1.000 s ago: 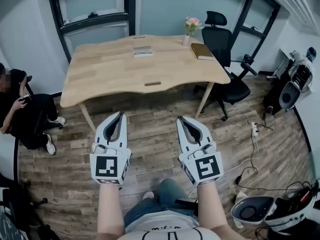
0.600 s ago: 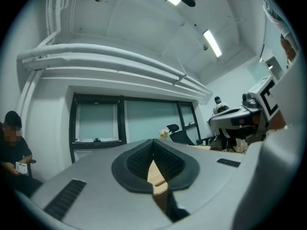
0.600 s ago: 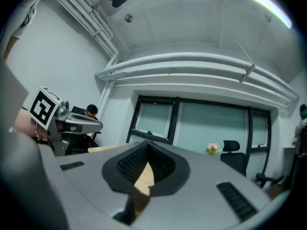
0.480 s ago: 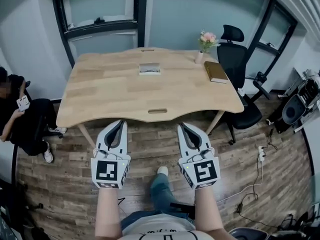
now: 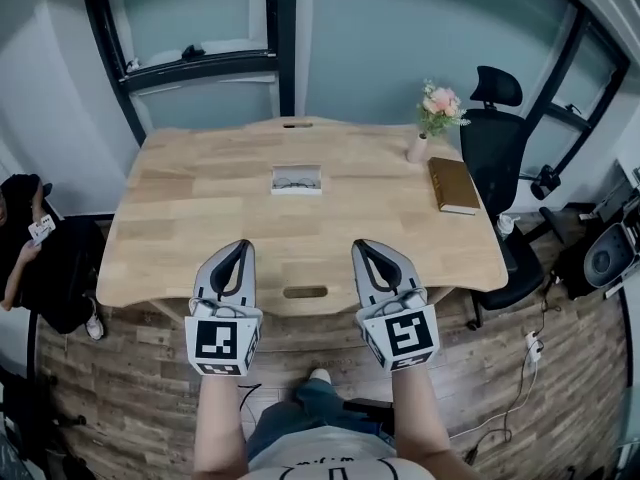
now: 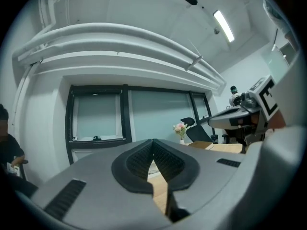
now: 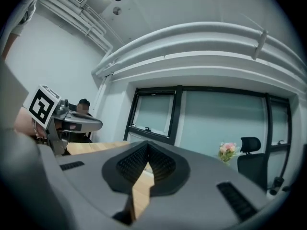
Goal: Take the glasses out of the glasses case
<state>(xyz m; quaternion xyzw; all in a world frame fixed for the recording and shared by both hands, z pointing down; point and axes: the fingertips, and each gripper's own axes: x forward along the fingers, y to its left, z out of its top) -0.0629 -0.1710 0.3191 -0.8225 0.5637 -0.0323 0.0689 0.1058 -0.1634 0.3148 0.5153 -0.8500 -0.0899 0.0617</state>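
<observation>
Looks from the head down on an office room with a plank floor, black-framed windows and a pale wooden table (image 5: 200,218); finds the glasses case (image 5: 297,179) lying open toward the far middle of that table, with what looks like the glasses inside, too small to be sure; notes a vase of flowers (image 5: 430,123) and a brown book (image 5: 453,185) at the far right part, well apart from the case; notes also a black office chair (image 5: 505,133) behind that corner and a seated person (image 5: 40,258) by the left wall. Shows the left gripper (image 5: 242,244) and the right gripper (image 5: 358,244) side by side above the near edge of the table, both pointing toward the case and well apart from it.

From the left gripper view: shows its jaws closed tip to tip, holding nothing; beyond them the table top, the flowers, the chair and, at the right, the other gripper.

From the right gripper view: shows its jaws pressed together as well, empty; beyond them the table top, the windows, the flowers and the chair at the right, the other gripper and the person at the left.
</observation>
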